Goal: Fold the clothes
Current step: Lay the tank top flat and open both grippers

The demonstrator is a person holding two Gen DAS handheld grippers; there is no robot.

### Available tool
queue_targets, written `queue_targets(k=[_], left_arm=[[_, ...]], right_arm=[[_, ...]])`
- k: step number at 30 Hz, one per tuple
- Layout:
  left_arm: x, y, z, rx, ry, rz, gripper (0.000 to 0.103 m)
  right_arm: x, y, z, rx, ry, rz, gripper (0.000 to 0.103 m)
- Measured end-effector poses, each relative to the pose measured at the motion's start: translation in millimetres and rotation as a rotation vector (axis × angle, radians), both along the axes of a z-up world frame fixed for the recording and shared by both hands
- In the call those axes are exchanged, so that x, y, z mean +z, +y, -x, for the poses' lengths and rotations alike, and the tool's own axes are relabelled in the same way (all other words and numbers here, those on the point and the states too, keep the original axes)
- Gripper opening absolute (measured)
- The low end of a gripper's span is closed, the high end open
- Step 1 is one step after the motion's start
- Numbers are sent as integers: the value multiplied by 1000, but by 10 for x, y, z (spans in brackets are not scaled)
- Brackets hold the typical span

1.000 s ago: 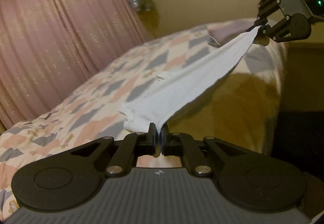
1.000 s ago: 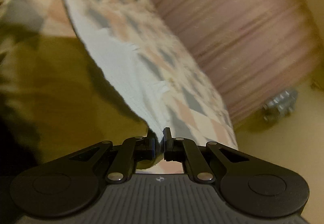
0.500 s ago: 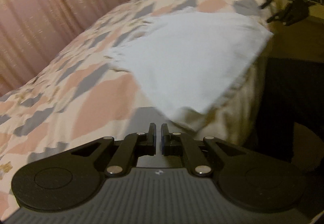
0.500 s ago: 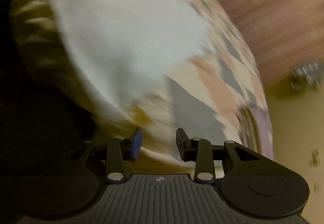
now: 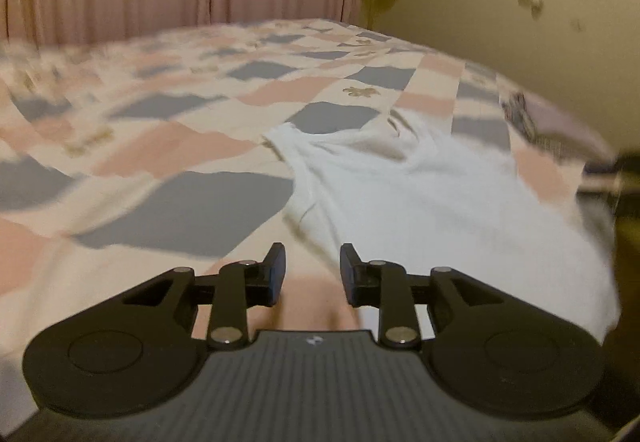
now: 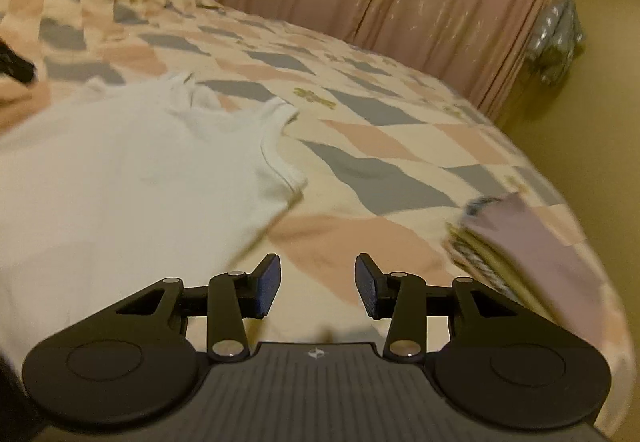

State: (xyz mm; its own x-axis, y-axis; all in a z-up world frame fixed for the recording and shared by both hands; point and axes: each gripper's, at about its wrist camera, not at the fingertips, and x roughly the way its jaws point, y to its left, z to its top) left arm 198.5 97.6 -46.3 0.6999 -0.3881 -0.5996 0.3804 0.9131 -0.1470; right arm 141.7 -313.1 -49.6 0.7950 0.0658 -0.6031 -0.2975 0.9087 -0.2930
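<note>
- White sleeveless top (image 5: 440,198) lies flat, soft and creased, on the diamond-patterned quilt (image 5: 192,198).
- Left gripper (image 5: 312,270) and right gripper (image 6: 318,282) both gape, empty.

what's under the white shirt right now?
The white shirt lies spread on the patchwork quilt, its near edge hanging over the side of the bed. Only quilt shows around it; anything beneath is covered. Both claws, left and right, are open and empty.

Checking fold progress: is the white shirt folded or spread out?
Spread. The shirt lies flat and unfolded on the bed, armholes and neck showing; both grippers are open, off it.
</note>
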Motion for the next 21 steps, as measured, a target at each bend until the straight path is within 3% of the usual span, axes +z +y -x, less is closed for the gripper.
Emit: queue_targets(k=[5,6,7,12,17,21], left_arm=[[-267,-30,-543,34,119,78,22],[-309,-38,-597,23,134,73,5],[-311,-56,-615,4,129,44,2],[14,54,-701,-4,5,-98,3],[-115,-19,-821,-77,80,-215,10],[-151,117,-730,-20,77,-165,22]], right_arm=[[-112,-2,-362,8,32,-70,44],[-144,-5,-433,9,39,-79,44],[-174,-7,-508,9,45,-85,44],[-217,-13,-740,8,56,-133,44],[-216,6,-803,14,81,-194,46],[-194,-63,-786,9,105,-266,47]])
